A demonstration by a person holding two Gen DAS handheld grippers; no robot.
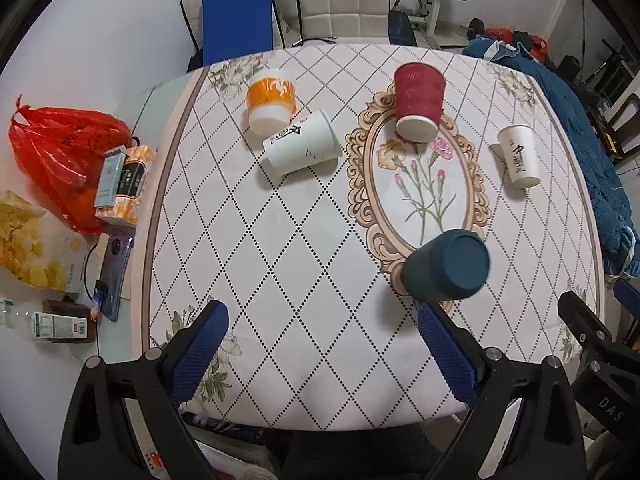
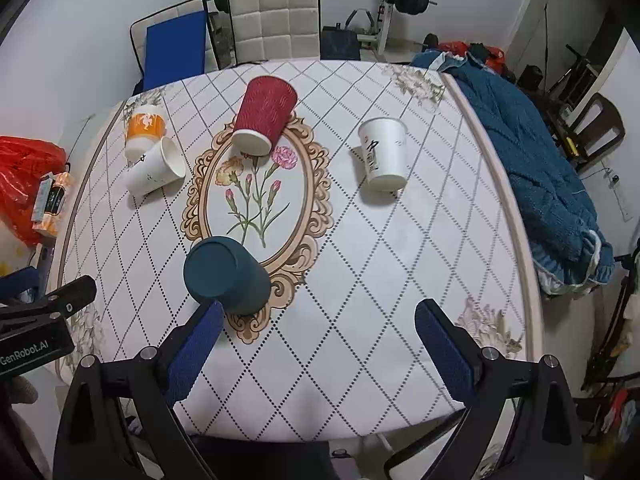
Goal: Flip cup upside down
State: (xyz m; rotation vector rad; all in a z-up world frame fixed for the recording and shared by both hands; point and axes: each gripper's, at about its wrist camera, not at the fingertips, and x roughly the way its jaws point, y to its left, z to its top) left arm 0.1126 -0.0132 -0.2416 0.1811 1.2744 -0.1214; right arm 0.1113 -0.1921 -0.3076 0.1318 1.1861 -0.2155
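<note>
Cups: five on the table. We count four standing upside down, base up: the teal cup, the red cup, the orange cup and the white cup far out to the right. The other white cup lies on its side, mouth toward the red cup, its wall touching or just beside the orange cup; we cannot tell which.

Position relative to the tongs: the teal cup sits just ahead of the left gripper, off its right fingertip, and just ahead of the right gripper, by its left fingertip. It is outside the jaw gap in both views. The lying white cup is well ahead and left of both grippers. The upright-inverted white cup is well ahead of the right gripper.

Tongs: both spread wide, nothing between the pads, both hanging over the near table edge.

Progress, our judgement: four of five flipped; the lying white cup is left. It needs gripping across its wall, lifting, turning mouth down and setting on the cloth. The left gripper looks nearer to it.

Left of the table: red bag, phone.
</note>
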